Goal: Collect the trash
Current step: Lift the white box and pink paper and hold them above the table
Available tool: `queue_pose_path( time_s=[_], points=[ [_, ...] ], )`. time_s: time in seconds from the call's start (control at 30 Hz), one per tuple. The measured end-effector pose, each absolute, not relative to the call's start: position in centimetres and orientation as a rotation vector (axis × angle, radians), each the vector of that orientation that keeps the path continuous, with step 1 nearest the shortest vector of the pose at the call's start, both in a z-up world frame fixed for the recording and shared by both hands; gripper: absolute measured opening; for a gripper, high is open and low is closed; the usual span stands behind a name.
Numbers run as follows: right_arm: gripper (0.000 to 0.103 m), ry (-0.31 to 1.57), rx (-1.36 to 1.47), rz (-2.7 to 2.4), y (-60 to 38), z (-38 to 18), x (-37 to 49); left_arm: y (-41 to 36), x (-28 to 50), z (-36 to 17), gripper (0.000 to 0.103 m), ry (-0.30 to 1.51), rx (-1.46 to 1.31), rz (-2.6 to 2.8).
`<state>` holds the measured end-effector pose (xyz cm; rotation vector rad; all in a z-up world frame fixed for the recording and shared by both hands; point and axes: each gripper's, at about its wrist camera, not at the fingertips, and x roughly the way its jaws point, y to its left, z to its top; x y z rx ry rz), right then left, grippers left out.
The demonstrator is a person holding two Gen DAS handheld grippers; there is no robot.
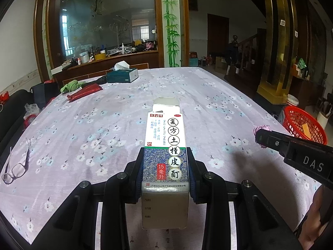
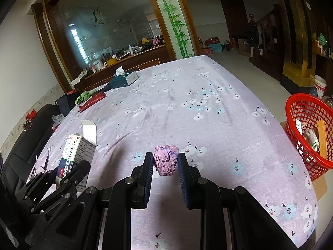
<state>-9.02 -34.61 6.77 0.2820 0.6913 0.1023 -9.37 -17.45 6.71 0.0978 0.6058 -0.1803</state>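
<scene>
Left tongs (image 1: 165, 166) pinch a box (image 1: 164, 145) marked "15毫升", "OTC"; right tongs (image 2: 165, 160) pinch crumpled paper (image 2: 166, 159).

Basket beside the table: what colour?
Red basket, open mesh walls; clearest in the right wrist view.

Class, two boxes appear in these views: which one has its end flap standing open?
The medicine carton clamped in the left gripper; its top flap stands open. The teal tissue box at the far table edge is not flapped, with tissue sticking out.
</scene>
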Motion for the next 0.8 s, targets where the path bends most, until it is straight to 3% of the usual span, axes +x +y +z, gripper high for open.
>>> queue_pose_path(
  time_s=[0.8],
  points=[
    [0.026, 0.668, 0.355, 0.055, -38.5, 7.3, -9.8, -19.3, -9.4, 6.5, 0.033, 0.613, 0.123, -0.22]
  ],
)
